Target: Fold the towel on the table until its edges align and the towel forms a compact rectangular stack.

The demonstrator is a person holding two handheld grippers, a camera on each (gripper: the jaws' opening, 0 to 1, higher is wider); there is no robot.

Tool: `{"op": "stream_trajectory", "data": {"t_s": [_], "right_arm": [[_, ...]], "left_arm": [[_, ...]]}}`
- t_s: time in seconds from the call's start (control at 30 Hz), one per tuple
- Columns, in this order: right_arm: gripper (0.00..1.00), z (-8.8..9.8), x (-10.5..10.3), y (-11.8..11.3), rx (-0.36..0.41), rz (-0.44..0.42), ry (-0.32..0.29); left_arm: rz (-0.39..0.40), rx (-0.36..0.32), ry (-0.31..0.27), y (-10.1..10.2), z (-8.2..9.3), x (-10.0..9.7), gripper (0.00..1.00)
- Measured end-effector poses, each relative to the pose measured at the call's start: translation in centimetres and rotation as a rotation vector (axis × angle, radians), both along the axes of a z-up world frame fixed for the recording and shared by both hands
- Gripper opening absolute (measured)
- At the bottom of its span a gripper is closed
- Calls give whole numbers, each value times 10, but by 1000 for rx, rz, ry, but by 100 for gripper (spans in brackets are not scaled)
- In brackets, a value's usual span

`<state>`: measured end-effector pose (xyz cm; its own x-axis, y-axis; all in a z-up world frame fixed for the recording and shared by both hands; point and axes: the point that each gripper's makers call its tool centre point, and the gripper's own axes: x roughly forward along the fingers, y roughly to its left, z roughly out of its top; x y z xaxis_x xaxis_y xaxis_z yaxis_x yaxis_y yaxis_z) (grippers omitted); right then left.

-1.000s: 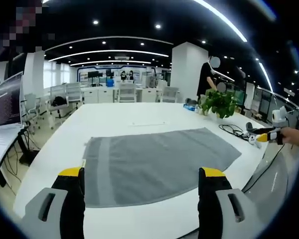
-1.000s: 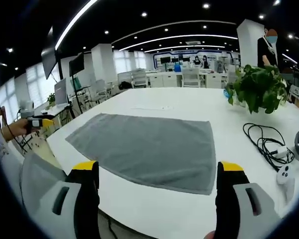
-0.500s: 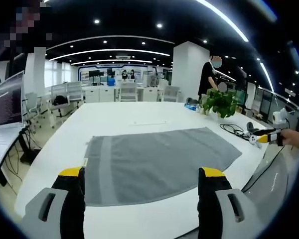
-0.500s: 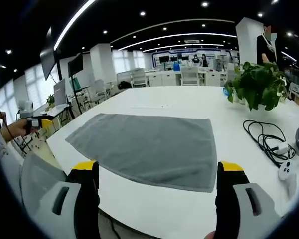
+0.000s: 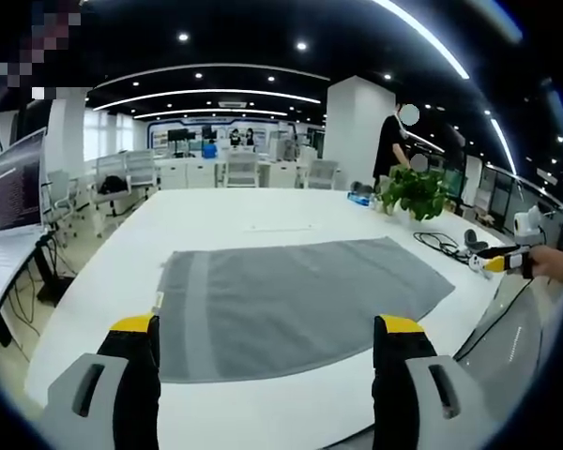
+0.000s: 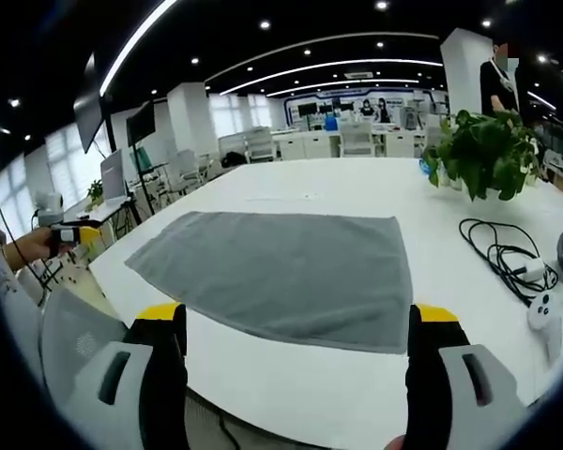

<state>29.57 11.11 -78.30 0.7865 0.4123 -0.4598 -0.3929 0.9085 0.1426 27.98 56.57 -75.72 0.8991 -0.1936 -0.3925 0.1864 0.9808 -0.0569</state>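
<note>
Left gripper view, left to right: monitor (image 5: 14,187) at the far left edge beside the white table (image 5: 103,281). Grey towel (image 5: 291,300) lies flat and unfolded on the table, spread out just beyond the left gripper (image 5: 267,352), whose yellow-tipped jaws stand wide apart, holding nothing, short of the towel's near edge. Potted plant (image 5: 415,192) sits toward the right of the table, a black cable (image 5: 441,246) near it. Far right, the right gripper (image 5: 495,263) comes in off the table edge, held in a hand.

Right gripper view, left to right: left gripper (image 6: 86,234) at the far left, off the table. Towel (image 6: 286,272) flat mid-table. Right gripper (image 6: 296,352) spread wide, empty, on the near side of the towel. Plant (image 6: 483,155), coiled cable (image 6: 502,262) and a white controller (image 6: 544,314) to the right, apart from the towel.
</note>
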Motion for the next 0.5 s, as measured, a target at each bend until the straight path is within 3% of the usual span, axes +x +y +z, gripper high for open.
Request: {"op": "stream_trajectory", "data": {"t_s": [0.5], "right_arm": [[99, -5, -3, 2, -29, 24, 16]], "left_arm": [[9, -1, 9, 1, -3, -4, 97]]}}
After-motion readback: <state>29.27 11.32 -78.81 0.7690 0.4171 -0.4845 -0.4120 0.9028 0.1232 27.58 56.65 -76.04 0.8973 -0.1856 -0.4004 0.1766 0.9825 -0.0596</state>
